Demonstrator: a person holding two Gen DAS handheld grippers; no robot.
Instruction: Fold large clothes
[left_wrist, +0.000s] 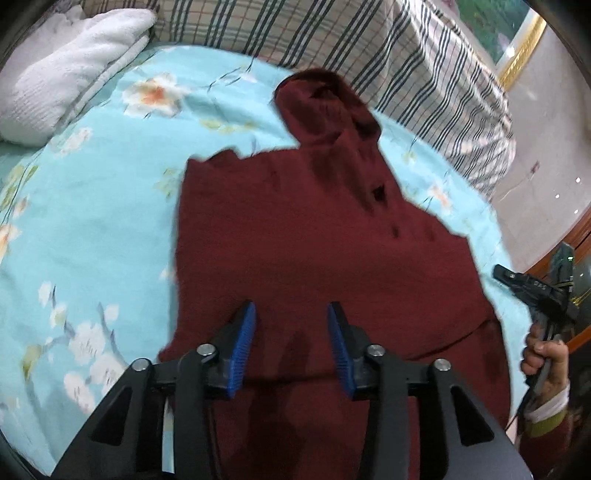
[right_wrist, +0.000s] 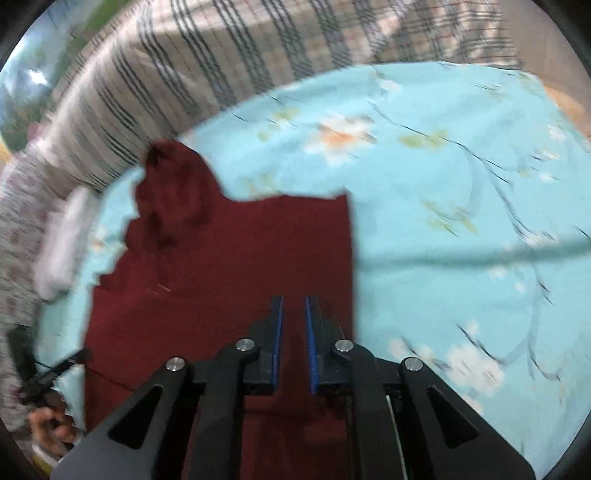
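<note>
A dark red hooded garment (left_wrist: 314, 240) lies spread flat on a light blue floral bedsheet (left_wrist: 92, 203), its hood (left_wrist: 325, 107) pointing toward the far side. My left gripper (left_wrist: 291, 306) hovers over the garment's near part, open, with nothing between its blue pads. In the right wrist view the same garment (right_wrist: 221, 266) fills the lower left, its hood (right_wrist: 173, 192) at the far end. My right gripper (right_wrist: 293, 299) is over the garment near its straight right edge. Its jaws stand a narrow gap apart, with only the cloth below showing through the gap.
A striped plaid quilt (left_wrist: 332, 40) is bunched along the far side of the bed. A folded white blanket (left_wrist: 74, 74) sits at the far left. A hand (left_wrist: 543, 358) holds the other tool at the right edge. Pale floor (left_wrist: 546, 147) lies beyond the bed.
</note>
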